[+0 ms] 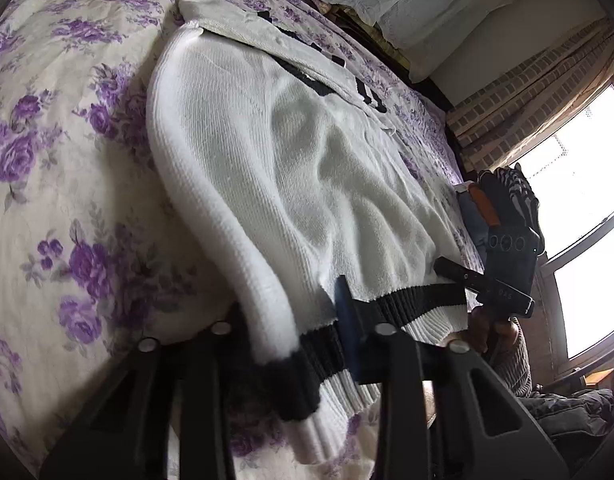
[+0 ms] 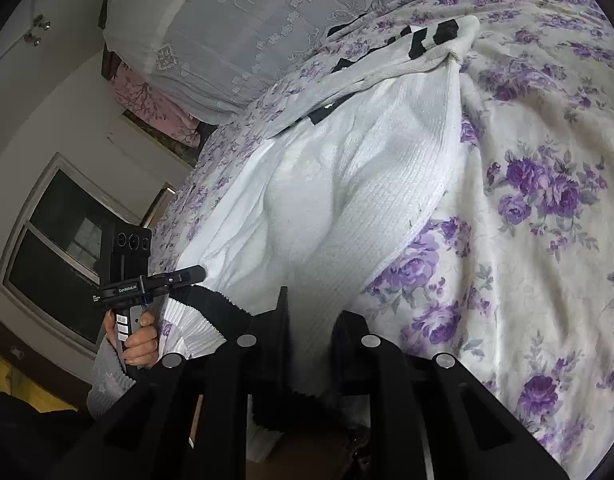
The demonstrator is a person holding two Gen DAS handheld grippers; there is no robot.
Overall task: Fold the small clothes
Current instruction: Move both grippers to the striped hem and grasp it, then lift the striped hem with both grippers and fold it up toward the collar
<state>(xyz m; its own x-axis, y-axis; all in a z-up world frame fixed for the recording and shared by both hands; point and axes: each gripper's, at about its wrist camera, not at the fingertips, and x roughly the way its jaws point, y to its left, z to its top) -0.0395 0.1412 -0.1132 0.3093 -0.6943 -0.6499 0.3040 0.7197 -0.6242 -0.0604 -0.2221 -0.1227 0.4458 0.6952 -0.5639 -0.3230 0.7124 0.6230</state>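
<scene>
Both claws, left [image 1: 307, 344] and right [image 2: 307, 340], pinch my sweater's [image 1: 291, 168] hem at the bed [image 1: 47, 160] edge; uneven lifting could skew my fold.

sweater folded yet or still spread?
Mostly spread: the sweater lies lengthwise on the bed, wrinkled, both tongs gripping its striped hem.
</scene>
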